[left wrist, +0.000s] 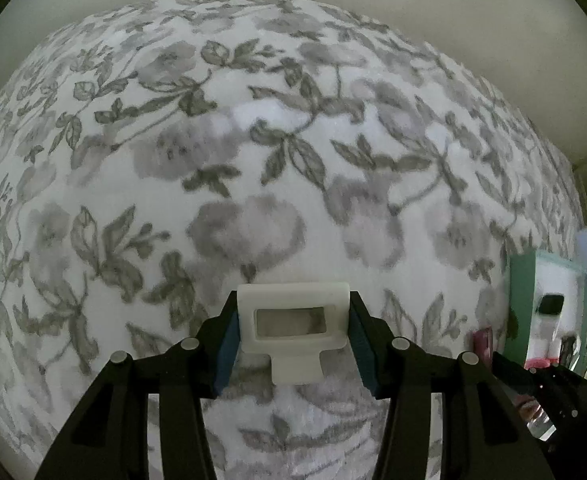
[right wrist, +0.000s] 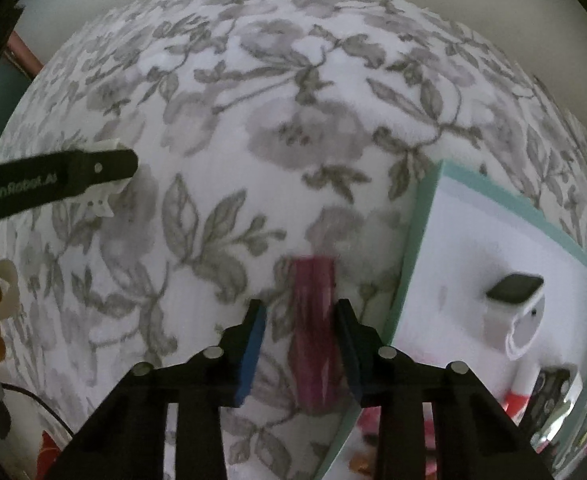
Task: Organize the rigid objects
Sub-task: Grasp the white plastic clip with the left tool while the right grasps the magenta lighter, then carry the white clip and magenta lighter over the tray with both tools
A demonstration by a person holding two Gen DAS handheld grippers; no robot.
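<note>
Both views are fisheye cameras riding on the hand-held grippers, each looking forward along its own two fingers and steeply down at a flowered cloth [left wrist: 293, 160] from close above. The left wrist view sits over open cloth, with a wall band curving across the top, and catches the teal-edged box [left wrist: 549, 304] only at its far right edge. The right wrist view stands nearer that box [right wrist: 505, 264], which fills its right side, and the left gripper [right wrist: 105, 184] shows at its left edge. The two views share the cloth and the box.
</note>
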